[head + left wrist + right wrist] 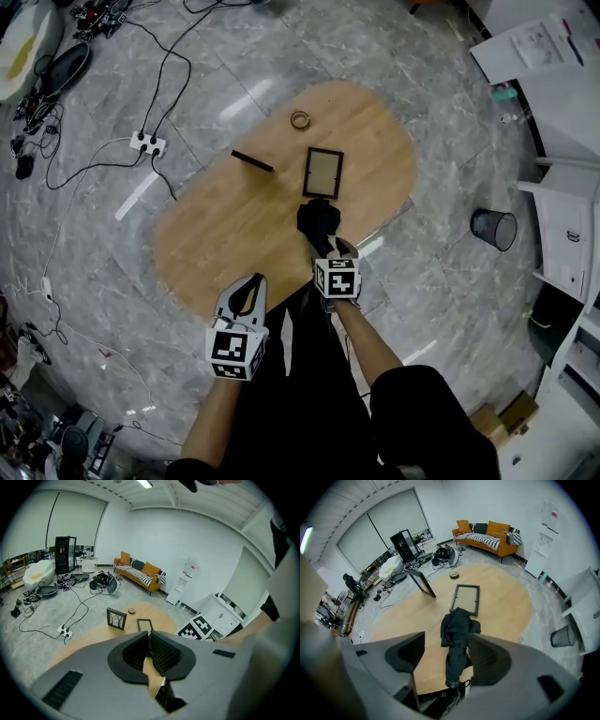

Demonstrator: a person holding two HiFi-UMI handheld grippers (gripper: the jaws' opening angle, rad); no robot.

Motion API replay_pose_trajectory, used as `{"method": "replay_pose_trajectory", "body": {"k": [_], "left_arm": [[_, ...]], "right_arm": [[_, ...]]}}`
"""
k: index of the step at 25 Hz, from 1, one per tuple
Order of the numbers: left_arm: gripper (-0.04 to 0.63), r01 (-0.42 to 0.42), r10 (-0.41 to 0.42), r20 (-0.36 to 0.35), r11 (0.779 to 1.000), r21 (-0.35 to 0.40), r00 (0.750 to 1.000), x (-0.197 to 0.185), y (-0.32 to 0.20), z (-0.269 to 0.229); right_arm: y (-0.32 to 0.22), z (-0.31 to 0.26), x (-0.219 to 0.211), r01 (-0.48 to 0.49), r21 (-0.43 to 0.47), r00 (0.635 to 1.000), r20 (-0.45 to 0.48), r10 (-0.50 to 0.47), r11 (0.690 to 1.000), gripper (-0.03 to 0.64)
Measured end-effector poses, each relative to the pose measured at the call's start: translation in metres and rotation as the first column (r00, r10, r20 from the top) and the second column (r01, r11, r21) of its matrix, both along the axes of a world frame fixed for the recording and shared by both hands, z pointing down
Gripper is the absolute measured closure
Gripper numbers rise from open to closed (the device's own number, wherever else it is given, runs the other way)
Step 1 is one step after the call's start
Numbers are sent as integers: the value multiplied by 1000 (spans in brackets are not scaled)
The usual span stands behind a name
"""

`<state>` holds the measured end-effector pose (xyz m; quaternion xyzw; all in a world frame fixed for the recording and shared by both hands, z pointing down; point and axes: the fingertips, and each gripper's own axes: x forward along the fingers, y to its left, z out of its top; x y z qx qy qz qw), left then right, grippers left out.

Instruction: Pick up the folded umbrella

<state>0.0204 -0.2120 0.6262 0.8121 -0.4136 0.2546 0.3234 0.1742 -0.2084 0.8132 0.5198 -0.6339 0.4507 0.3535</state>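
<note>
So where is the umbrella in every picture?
Head view: the folded umbrella lies mid-picture on the wooden table.
Left gripper view: not in it.
Right gripper view: low in the middle, pointing away from the camera.
Shared landmark: the flat picture frame, lying just past the umbrella and seen alone in the left gripper view.

The left claw (150,635) has its 2 jaws pressed together. Beyond, the wooden desk (84,641) carries 1 upright picture frame (116,618), 1 flat frame (145,624) and 1 tape roll (131,611).
</note>
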Motion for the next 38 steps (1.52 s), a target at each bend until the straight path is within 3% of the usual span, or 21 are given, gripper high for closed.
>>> {"method": "replay_pose_trajectory", "body": {"k": [16,28,38], "left_arm": [[568,63,-61,30,995,-76,998,-20,26,33],[568,141,-136,51,983,-113,989,-38,44,49],[568,185,-177,70,974,-129,982,-60,54,56]], "right_arm": [[16,90,4,14,-141,999,-28,-18,990,282],[32,139,9,28,-256,994,-95,-54,966,282],[38,154,15,-106,-289,989,-126,72,951,301]]}}
